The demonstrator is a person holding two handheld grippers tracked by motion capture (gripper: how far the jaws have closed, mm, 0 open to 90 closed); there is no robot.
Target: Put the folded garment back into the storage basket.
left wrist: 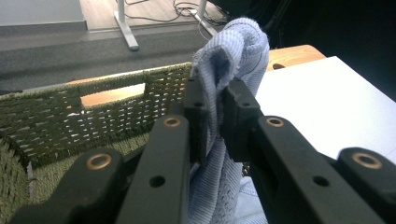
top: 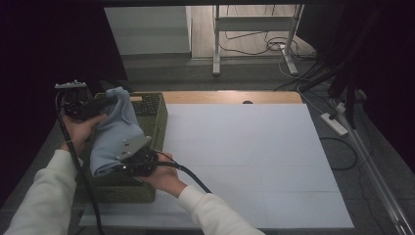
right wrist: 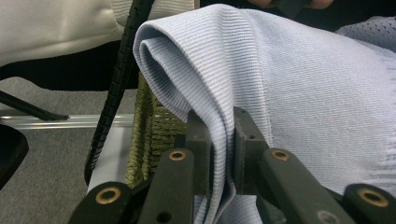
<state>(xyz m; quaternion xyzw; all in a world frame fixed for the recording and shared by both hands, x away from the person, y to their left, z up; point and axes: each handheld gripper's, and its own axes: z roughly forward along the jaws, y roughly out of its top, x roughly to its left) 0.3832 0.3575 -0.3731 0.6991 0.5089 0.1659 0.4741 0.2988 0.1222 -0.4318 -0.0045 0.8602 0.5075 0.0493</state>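
High view: blue cloth [top: 113, 132] over green basket [top: 155, 115], both tongs clamped.

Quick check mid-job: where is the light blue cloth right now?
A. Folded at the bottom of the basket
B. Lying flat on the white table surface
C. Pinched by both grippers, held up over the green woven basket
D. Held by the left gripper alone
C: the left gripper and the right gripper are each shut on a fold of the light blue cloth, which hangs over the green woven basket.
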